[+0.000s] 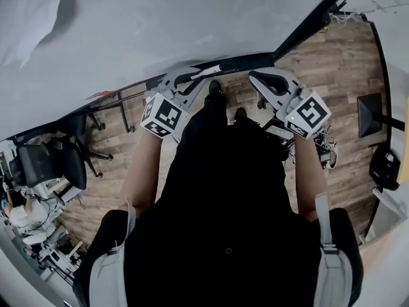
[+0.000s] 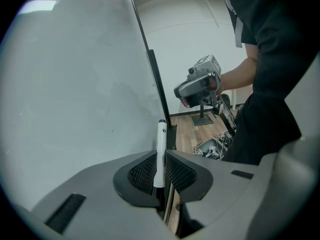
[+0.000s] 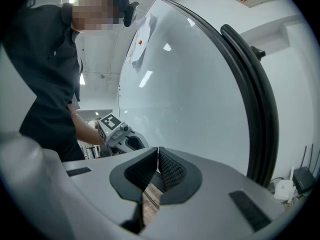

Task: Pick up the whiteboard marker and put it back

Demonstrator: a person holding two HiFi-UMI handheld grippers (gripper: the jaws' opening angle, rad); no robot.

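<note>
- One white marker (image 2: 161, 136) stands upright at lower centre of the left gripper view. Its middle is clamped between the two ribbed pads (image 2: 145, 171), and its upper end sticks up past them.
- One look from the head view shows the same marker (image 1: 209, 71) just above centre. It lies along the dark lower edge (image 1: 249, 60) of the whiteboard (image 1: 160, 24); whether it touches that edge cannot be told.
- Left gripper (image 2: 160, 156): jaws grasp the marker. In the head view it (image 1: 192, 77) sits left of centre, with its marker cube (image 1: 163, 115) below it.
- Right gripper (image 3: 158, 156): jaws are pressed together with nothing between them. In the head view it (image 1: 268, 80) sits right of centre, near the left one but apart from it.
- Each gripper shows in the other's view. The right one (image 2: 199, 85) is in the upper right of the left gripper view. The left one (image 3: 119, 134) is left of centre in the right gripper view.
- Whiteboard fills the left side of the left gripper view (image 2: 75, 84) and the middle of the right gripper view (image 3: 190, 94).
- Wooden floor (image 1: 345, 62) lies at the right of the head view, and an office chair (image 1: 54, 162) stands at its left edge.
</note>
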